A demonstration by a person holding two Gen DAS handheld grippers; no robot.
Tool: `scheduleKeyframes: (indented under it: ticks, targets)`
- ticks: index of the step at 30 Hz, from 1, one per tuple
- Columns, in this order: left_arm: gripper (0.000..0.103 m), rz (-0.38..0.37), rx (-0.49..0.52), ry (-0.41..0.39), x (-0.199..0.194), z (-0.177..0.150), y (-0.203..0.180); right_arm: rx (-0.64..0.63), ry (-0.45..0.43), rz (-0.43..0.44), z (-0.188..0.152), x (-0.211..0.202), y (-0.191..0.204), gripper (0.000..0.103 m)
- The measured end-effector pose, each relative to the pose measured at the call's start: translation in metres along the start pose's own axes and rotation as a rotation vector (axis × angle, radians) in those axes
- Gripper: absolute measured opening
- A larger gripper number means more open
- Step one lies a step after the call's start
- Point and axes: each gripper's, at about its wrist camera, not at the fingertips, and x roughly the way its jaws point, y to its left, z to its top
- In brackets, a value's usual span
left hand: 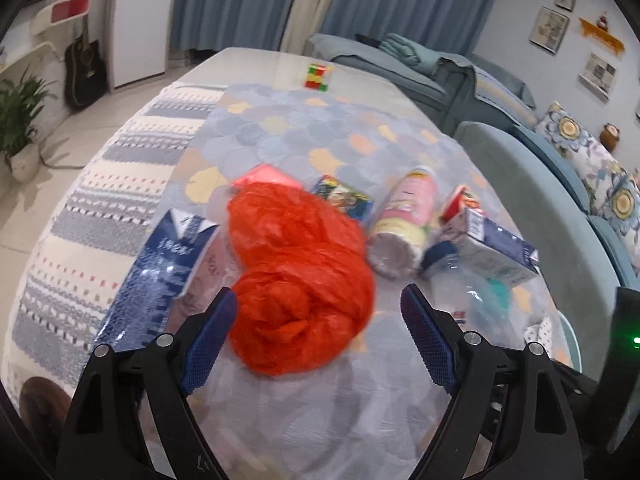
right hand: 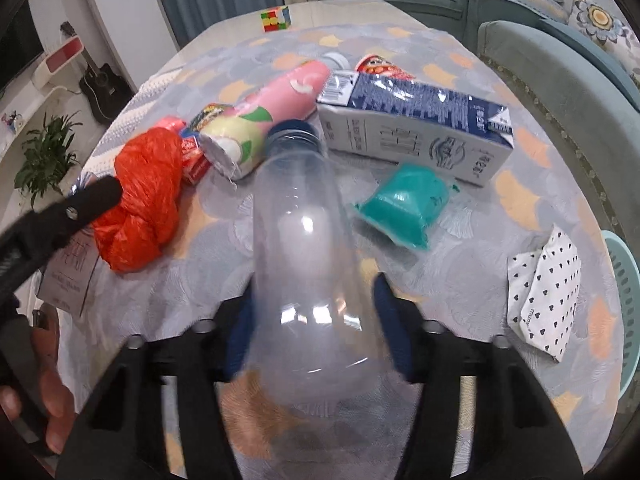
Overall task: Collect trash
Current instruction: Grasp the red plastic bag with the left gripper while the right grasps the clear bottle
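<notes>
My right gripper point(right hand: 316, 320) has its blue pads on either side of the clear plastic bottle point(right hand: 304, 240), narrowed around the wide base; motion blur at both pads keeps me from confirming firm contact, so I treat the grip as unproven. The bottle lies along the fingers with its dark blue cap point(right hand: 294, 132) at 12 o'clock, just beside the pink canister point(right hand: 264, 128). To do this step well, I would centre the base between the pads, squeeze only until the wall stops yielding, and lift straight up so the cap clears the canister and the milk carton point(right hand: 416, 128) at 1 o'clock. My left gripper point(left hand: 316, 340) stands wide, its pads flanking the near end of the orange plastic bag point(left hand: 300, 272) without pressing on it; I would lower it further before closing, since loose film slips. Out at 3 o'clock from the bottle sits a teal pouch point(right hand: 404, 208), and beyond it a polka-dot packet point(right hand: 548, 292). A pale blue basket rim point(right hand: 626, 300) is cut off at the right edge; whether it is the trash receptacle I cannot tell. Items behind the orange bag are mostly hidden.
</notes>
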Motion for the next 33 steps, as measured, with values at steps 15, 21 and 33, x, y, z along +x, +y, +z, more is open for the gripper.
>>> scheduleKeyframes:
  ticks: [15,21,33]
  targets:
    - [0.058,0.316,0.144,0.107,0.053,0.004,-0.025,0.027,-0.034,-0.023,-0.008,-0.009,-0.022,0.046]
    - [0.039,0.272,0.124,0.044,0.028,0.002,-0.027,0.055,-0.096,0.018,-0.011,-0.032,-0.034,0.043]
    - [0.036,0.064,0.108,-0.126,-0.058,0.002,-0.069,0.091,-0.237,0.093,-0.013,-0.101,-0.056,0.043]
